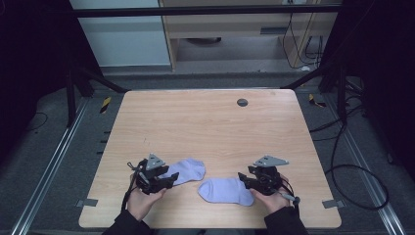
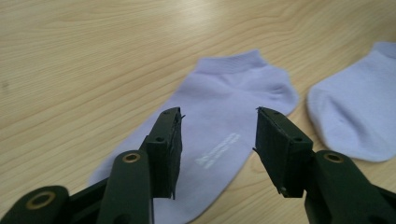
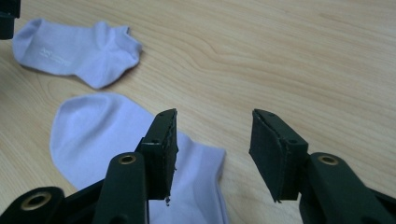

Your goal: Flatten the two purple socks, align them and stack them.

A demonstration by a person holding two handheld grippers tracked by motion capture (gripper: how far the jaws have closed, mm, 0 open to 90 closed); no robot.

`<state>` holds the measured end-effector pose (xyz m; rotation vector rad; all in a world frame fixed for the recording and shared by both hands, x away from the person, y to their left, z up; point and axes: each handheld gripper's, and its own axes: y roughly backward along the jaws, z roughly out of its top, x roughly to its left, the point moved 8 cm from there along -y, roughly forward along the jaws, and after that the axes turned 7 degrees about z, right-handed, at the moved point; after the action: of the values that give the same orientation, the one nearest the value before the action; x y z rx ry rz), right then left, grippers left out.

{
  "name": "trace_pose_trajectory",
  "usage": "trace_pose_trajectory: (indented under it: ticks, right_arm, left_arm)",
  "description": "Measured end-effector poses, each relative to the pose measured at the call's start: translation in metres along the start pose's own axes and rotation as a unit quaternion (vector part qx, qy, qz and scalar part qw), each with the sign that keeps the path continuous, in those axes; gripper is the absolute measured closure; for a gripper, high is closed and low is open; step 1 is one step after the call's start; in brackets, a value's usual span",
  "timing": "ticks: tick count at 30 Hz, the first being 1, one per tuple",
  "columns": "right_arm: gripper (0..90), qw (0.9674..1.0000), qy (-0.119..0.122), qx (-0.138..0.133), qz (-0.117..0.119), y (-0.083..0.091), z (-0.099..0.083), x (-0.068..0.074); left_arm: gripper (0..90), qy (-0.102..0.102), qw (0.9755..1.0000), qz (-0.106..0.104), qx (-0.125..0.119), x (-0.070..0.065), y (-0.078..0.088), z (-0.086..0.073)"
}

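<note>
- While both socks lie flat near the front edge of the table (image 1: 210, 122), the left sock (image 1: 187, 170) sits toward the front left corner and the right sock (image 1: 226, 191) just beside it, nearer the middle of that edge; a narrow strip of wood shows between them.
- Seen from the high view, the left sock's long axis runs on a slant, its far end aimed at the table's right rear and its near end tucked at the left tongs (image 1: 169, 179).
- Seen from the same view, the right sock's long axis runs roughly along the front edge, its rounded end pointing left and its other end reaching the right tongs (image 1: 243, 179).
- Left tongs are released, jaws spread apart above the left sock (image 2: 224, 135) without pressing it.
- Right tongs (image 3: 212, 149) are released too, jaws standing wide over one end of the right sock (image 3: 116, 140).
- Pale printed lettering on the left sock is too small to read.
- Part of each sock is hidden behind the black jaws, and the right sock (image 2: 359, 112) is cut off at the frame's edge in the left gripper view.
</note>
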<state>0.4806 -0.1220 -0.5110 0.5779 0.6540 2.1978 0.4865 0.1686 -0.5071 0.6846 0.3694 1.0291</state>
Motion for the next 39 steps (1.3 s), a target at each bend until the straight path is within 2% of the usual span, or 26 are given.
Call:
trace_pose_trajectory:
  ticks: [9, 11, 16, 25, 30, 39]
  right_arm:
    - [47.5, 0.9998, 0.012, -0.009, 0.016, -0.02, 0.026, 0.02]
    - [47.2, 0.9997, 0.014, -0.008, 0.02, -0.029, 0.035, 0.026]
    - [47.1, 0.9995, 0.019, -0.006, 0.023, -0.044, 0.046, 0.035]
    - [48.4, 0.9989, 0.035, 0.005, 0.03, -0.082, 0.063, 0.058]
    - [50.0, 0.9989, 0.035, 0.012, 0.028, -0.097, 0.064, 0.062]
    - [53.0, 0.9979, 0.04, 0.049, 0.016, -0.128, 0.054, 0.064]
  left_arm:
    - [47.6, 0.033, 0.9987, 0.039, 0.004, 0.043, 0.012, -0.014]
    - [47.5, 0.043, 0.9978, 0.049, 0.004, 0.054, 0.014, -0.018]
    - [47.7, 0.055, 0.9968, 0.058, 0.008, 0.063, 0.014, -0.024]
    - [48.8, 0.059, 0.9958, 0.067, 0.023, 0.068, 0.006, -0.035]
    - [49.9, 0.055, 0.996, 0.064, 0.03, 0.067, 0.002, -0.037]
    - [55.7, 0.051, 0.996, 0.061, 0.041, 0.064, -0.008, -0.038]
